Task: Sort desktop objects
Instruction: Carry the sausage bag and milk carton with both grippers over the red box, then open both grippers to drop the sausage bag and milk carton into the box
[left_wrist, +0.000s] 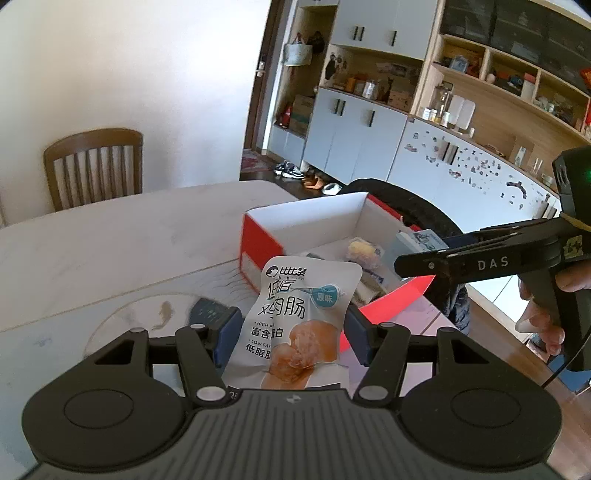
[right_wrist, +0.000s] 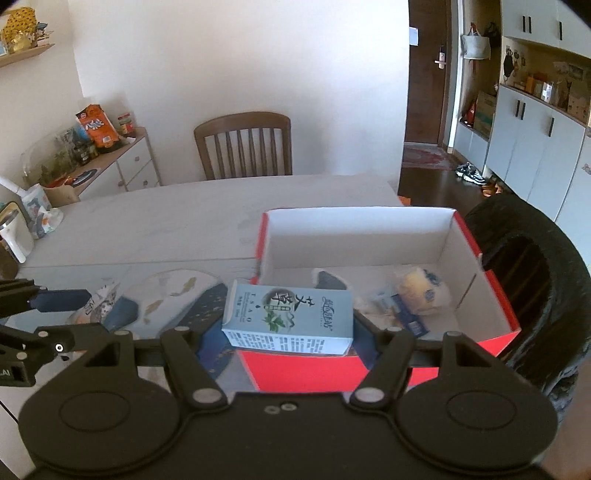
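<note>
My left gripper is shut on a white snack pouch with Chinese print, held upright above the table just before the red box. My right gripper is shut on a pale blue carton, hanging over the near wall of the red box. Inside the box lie a yellow wrapped snack and other small packets. From the left wrist view the right gripper appears at the right, with the blue carton in its jaws over the box. The left gripper's blue finger shows at the left edge.
A round placemat with fish drawings lies on the white table left of the box. A wooden chair stands at the far side. A black padded chair is right of the box. A sideboard with jars stands at the left.
</note>
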